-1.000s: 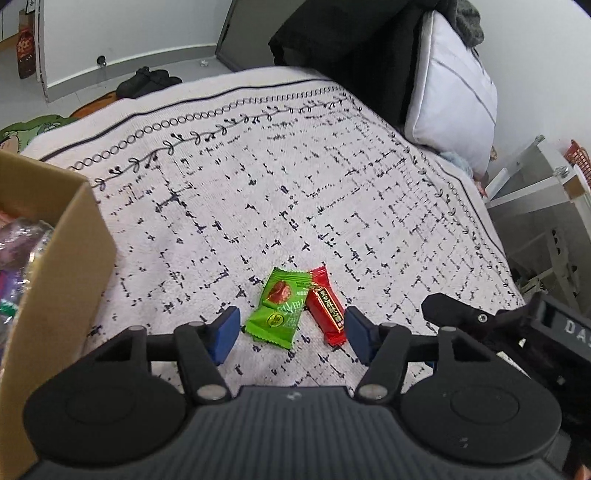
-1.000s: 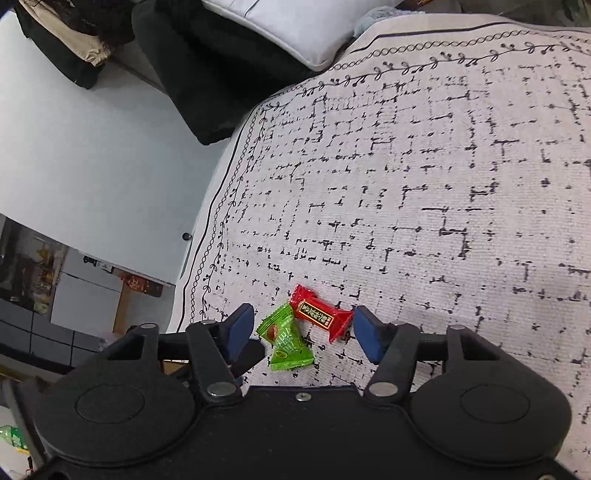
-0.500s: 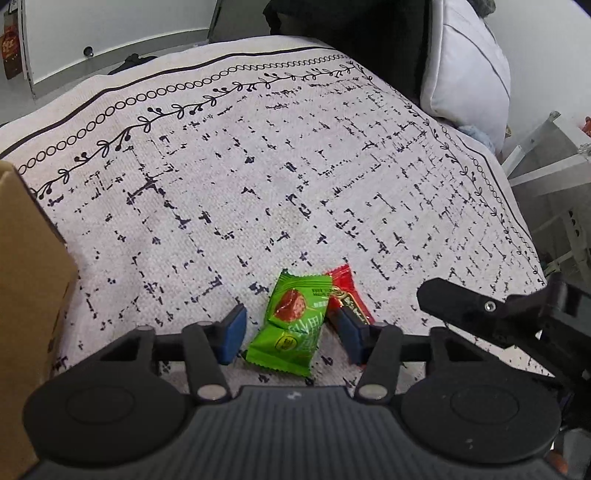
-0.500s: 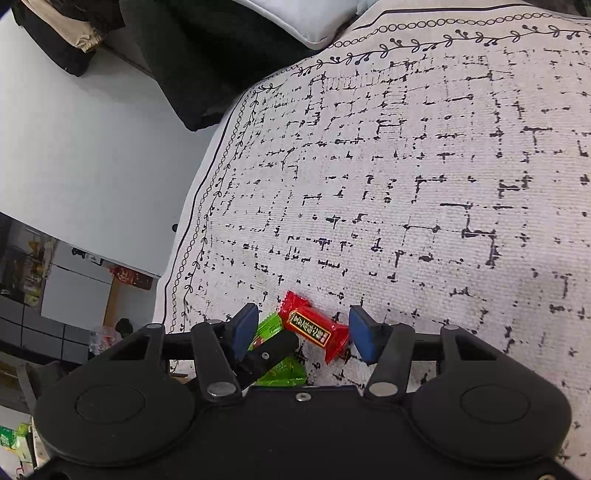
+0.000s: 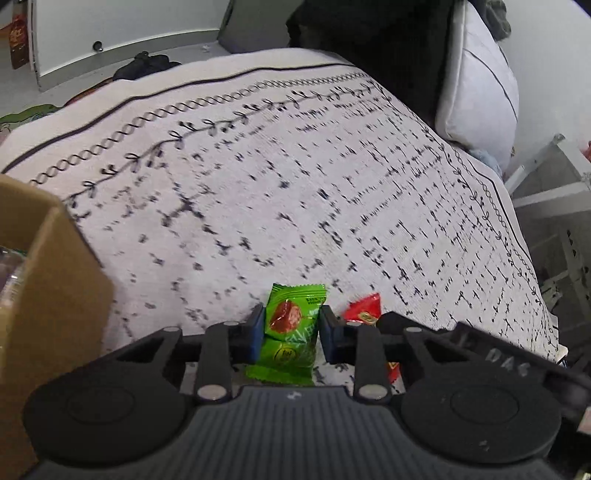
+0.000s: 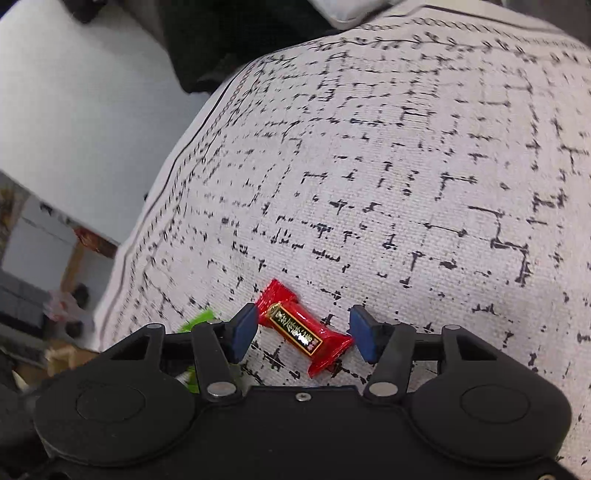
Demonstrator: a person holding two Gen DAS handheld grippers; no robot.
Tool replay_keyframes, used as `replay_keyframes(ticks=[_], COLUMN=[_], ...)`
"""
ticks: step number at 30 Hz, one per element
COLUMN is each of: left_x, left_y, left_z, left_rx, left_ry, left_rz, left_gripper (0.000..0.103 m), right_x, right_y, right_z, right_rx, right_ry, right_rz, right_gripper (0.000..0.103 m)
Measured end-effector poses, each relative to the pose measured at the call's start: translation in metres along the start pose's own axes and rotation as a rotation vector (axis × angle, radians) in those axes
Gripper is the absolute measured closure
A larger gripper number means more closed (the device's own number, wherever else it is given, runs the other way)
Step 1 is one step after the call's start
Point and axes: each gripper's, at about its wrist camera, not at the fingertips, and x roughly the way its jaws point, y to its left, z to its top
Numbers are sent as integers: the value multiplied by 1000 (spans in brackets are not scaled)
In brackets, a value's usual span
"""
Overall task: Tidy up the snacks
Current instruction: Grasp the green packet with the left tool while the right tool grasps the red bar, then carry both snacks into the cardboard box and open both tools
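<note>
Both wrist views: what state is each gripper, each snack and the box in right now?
left gripper: jaws closing, pads against the green snack packet
right gripper: open around the red candy, pads clear of it
red candy: lying flat on the bedspread
cardboard box: open-topped, contents unclear

I see a bed under a pale bedspread (image 5: 280, 177) printed with black dashes and a vine border. A white pillow (image 5: 480, 85) leans at the upper right of the left view, with dark clothing (image 5: 365, 33) beside it. Black shoes (image 5: 146, 64) lie on the floor at upper left. White metal shelving (image 5: 554, 184) stands at right.
</note>
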Motion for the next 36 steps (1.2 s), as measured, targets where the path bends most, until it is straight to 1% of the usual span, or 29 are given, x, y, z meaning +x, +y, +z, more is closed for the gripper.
replay_keyframes(ticks=[2,4,6,7,9,10,13,25,36], left_x=[-5,-11,-16,-18,-25,-28,-40,-99,-143], left_y=[5,10,15,16,18,18,19,18,36], left_z=[0,0,-1,-2,-4,-6,-7,-9,-13], left_rx=[-5,-16,-25,-27,-25,-24,-22,-3,-17], left_ry=[-5,-5,-5,-5,-7,-9,-22,-105,-153], left_rz=[6,11,16,17,17,17,15,8,33], left_gripper=[73,73,73,73,73,73,73,73,73], right_x=[1,1,4,5,5,3,-8,-51,-77], right_y=[8,14,21,23,26,28,35,74,102], right_z=[-2,-9,-15,-16,-18,-18,-19,-23,-38], right_rx=[-47,-103,-156,-172,-179,-177,-198,-255,-333], right_ry=[5,15,24,32,42,47,27,-58,-105], right_rz=[-19,-42,-75,-89,-83,-77,-75,21,69], right_gripper=[47,50,65,77,84,84,84,84,84])
